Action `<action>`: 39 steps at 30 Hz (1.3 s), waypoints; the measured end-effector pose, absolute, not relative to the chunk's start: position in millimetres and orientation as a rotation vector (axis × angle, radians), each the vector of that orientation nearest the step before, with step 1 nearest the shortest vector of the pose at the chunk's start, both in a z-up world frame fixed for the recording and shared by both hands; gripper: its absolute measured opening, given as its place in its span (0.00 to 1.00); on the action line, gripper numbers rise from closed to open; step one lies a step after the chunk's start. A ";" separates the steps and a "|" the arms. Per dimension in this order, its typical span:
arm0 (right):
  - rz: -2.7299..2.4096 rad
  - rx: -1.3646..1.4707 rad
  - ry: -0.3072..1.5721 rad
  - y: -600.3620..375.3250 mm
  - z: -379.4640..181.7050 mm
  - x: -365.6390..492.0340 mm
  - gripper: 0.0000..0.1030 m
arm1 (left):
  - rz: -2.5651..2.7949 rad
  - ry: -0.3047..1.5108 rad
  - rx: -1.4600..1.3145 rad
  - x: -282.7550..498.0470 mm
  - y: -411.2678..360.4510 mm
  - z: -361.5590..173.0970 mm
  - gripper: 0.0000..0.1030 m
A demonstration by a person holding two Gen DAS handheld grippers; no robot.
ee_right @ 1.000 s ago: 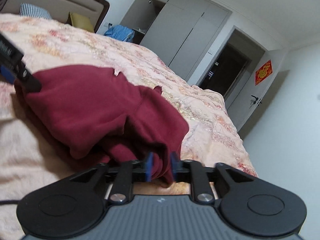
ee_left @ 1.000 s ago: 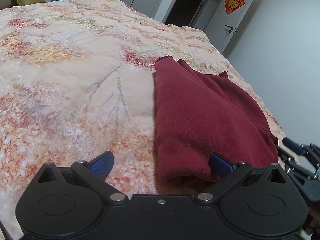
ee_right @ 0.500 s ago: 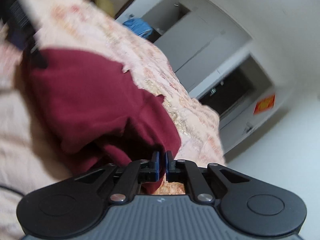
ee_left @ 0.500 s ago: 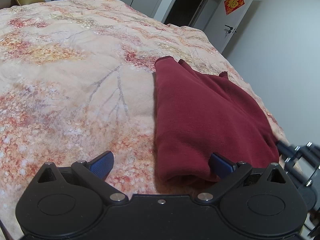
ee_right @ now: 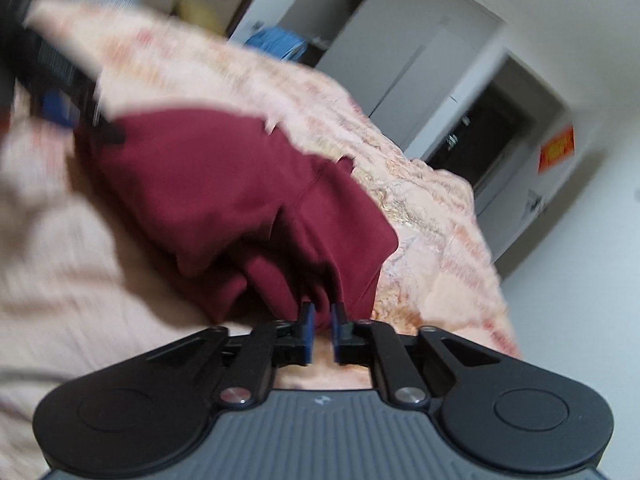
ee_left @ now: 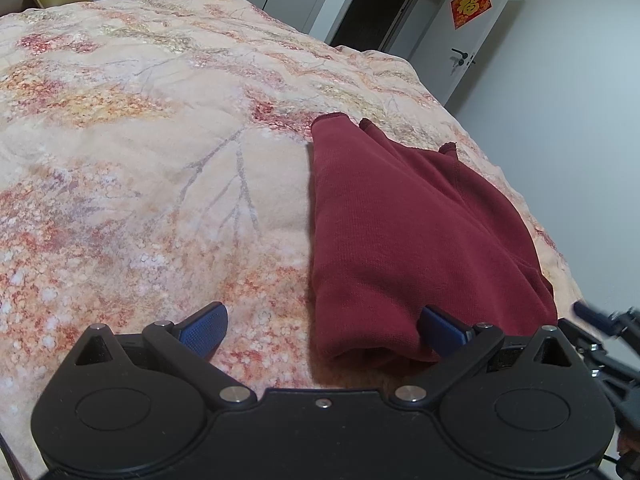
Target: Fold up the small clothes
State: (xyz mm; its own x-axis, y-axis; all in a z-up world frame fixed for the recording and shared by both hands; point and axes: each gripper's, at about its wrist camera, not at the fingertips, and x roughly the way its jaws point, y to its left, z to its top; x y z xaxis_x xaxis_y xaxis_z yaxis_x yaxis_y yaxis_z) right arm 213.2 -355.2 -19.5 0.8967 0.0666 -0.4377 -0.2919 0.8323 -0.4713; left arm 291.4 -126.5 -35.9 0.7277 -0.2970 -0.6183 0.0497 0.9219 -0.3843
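Your left gripper [ee_left: 320,328] sits low in the frame with its blue fingers [ee_left: 204,330] spread wide apart, holding nothing; the right-hand pad touches the near folded edge of the maroon garment [ee_left: 400,240]. That garment lies folded on the floral bedspread [ee_left: 140,160], right of centre in the left wrist view, its far corners pointing toward the upper right. At the lower right edge of that view part of your right gripper [ee_left: 600,320] shows, blurred. In the right wrist view, your right gripper [ee_right: 322,330] has its fingers nearly together and pinched on a bunched fold of the maroon garment [ee_right: 224,184] at lower centre. The left gripper [ee_right: 64,84] appears blurred at the upper left of that frame, against the garment's far edge.
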 end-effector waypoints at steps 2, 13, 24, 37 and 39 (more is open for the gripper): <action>0.213 -0.457 0.407 -362.9 -6.1 211.1 0.42 | -0.193 0.734 -0.353 291.5 -127.1 -36.1 0.99; 0.087 -0.056 0.393 -394.9 15.2 276.7 0.91 | -0.188 0.741 -0.338 293.8 -129.9 -35.8 0.99; -0.099 -0.049 0.511 -420.3 -28.5 272.0 0.98 | -0.183 0.739 -0.313 295.7 -126.5 -20.4 0.99; 0.051 0.206 0.477 -437.7 -7.9 306.2 1.00 | -0.187 0.727 -0.189 360.0 -128.7 2.5 0.99; 0.066 0.236 0.511 -435.4 -12.1 319.6 1.00 | -0.214 0.737 -0.193 368.5 -127.9 -0.2 0.99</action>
